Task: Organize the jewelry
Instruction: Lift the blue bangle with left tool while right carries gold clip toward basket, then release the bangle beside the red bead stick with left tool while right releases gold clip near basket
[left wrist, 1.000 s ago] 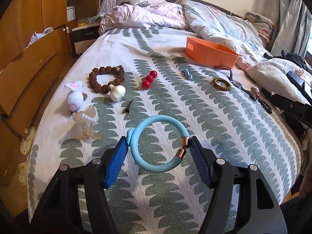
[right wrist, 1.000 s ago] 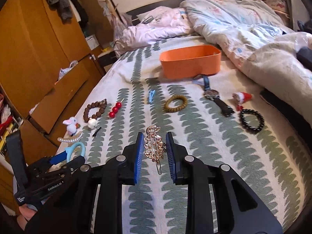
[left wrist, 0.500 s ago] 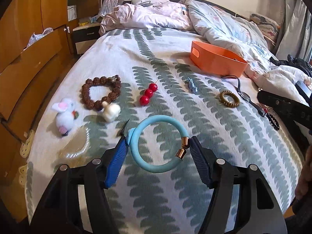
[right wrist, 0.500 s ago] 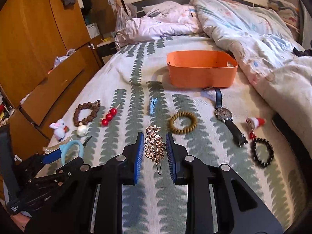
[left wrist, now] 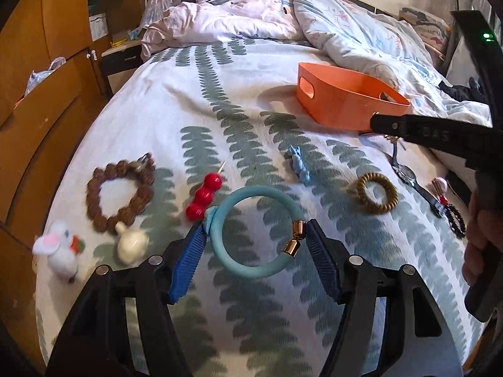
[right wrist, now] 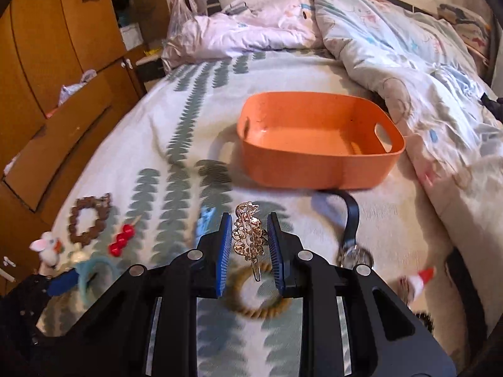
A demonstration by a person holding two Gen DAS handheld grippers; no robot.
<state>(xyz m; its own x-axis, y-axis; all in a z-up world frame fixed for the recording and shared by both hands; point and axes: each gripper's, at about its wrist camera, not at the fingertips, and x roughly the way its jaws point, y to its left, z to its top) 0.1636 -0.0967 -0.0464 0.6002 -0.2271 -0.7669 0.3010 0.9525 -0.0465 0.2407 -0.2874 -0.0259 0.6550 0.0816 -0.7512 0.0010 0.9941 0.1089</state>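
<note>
Orange basket sitting far right on bed, empty. Left gripper clamping turquoise bangle; right gripper pinching gold hair clip, both nearing basket. Bead bracelets, red-bead pin, watch lying unsorted: task barely started.

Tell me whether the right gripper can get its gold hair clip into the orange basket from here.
Probably yes. The right gripper holds the gold hair clip, and the orange basket sits straight ahead, top open, seemingly empty, with only bare bedspread between.
</note>
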